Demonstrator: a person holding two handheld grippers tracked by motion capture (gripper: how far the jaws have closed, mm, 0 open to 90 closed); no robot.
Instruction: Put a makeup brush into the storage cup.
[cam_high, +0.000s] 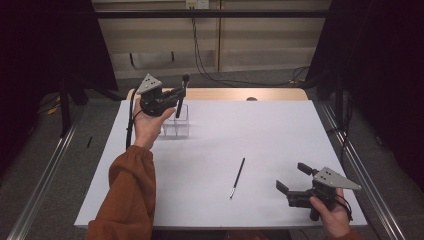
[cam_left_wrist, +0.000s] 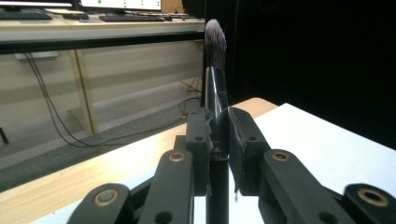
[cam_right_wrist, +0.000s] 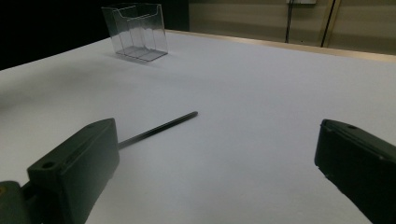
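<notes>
A makeup brush (cam_high: 185, 80) with a black handle and a dark bristle head stands upright in my left gripper (cam_high: 176, 96), raised over the table's far left. In the left gripper view the jaws press on both sides of the brush handle (cam_left_wrist: 215, 93), with the bristles pointing up, so the left gripper (cam_left_wrist: 218, 133) is shut on it. Just below and behind it stands a clear plastic holder (cam_high: 176, 124). A thin black brush (cam_high: 237, 178) lies flat near the table's middle front. My right gripper (cam_high: 291, 176) rests at the front right, open and with nothing in it, facing that thin brush (cam_right_wrist: 159, 128) and the holder (cam_right_wrist: 136, 30).
The white table top (cam_high: 260, 130) has a wooden strip (cam_high: 240, 94) along its far edge. Dark curtains stand on both sides, cables hang at the back wall, and metal rails run along the floor beside the table.
</notes>
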